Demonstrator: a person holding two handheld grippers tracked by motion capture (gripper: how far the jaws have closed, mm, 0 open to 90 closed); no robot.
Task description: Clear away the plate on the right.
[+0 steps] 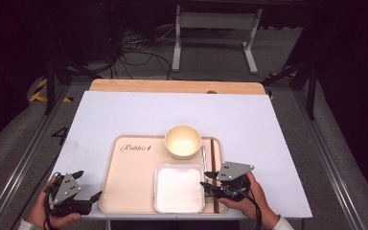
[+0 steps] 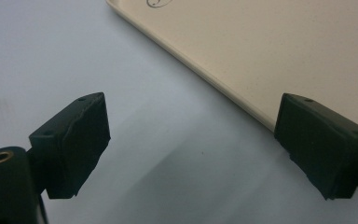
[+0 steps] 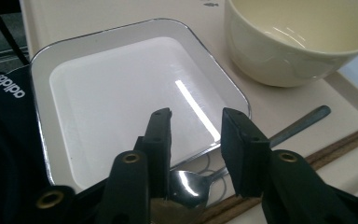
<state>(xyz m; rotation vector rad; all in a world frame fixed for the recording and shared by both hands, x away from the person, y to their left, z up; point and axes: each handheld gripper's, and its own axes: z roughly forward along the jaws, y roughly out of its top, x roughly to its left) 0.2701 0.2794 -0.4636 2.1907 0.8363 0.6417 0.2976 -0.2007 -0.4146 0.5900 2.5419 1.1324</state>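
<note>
Where the right gripper (image 3: 196,135) hovers, its spread fingers straddle a shiny metal spoon (image 3: 196,184) whose bowl is partly hidden. Left gripper (image 2: 191,144) fingers stand wide apart over the white tabletop (image 2: 168,154), pinching nothing.

White table (image 1: 124,110): beige tray (image 1: 129,182) at near edge.

1. The left hand (image 1: 52,208) holds the left tongs (image 1: 87,190) low at the near left, and they point to the right.
2. Their jaws stand wide apart with nothing between them.
3. The right hand (image 1: 244,201) holds the right tongs (image 1: 207,183) at the near right, and they point to the left.
4. Their jaws stand partly apart and press on nothing.
</note>
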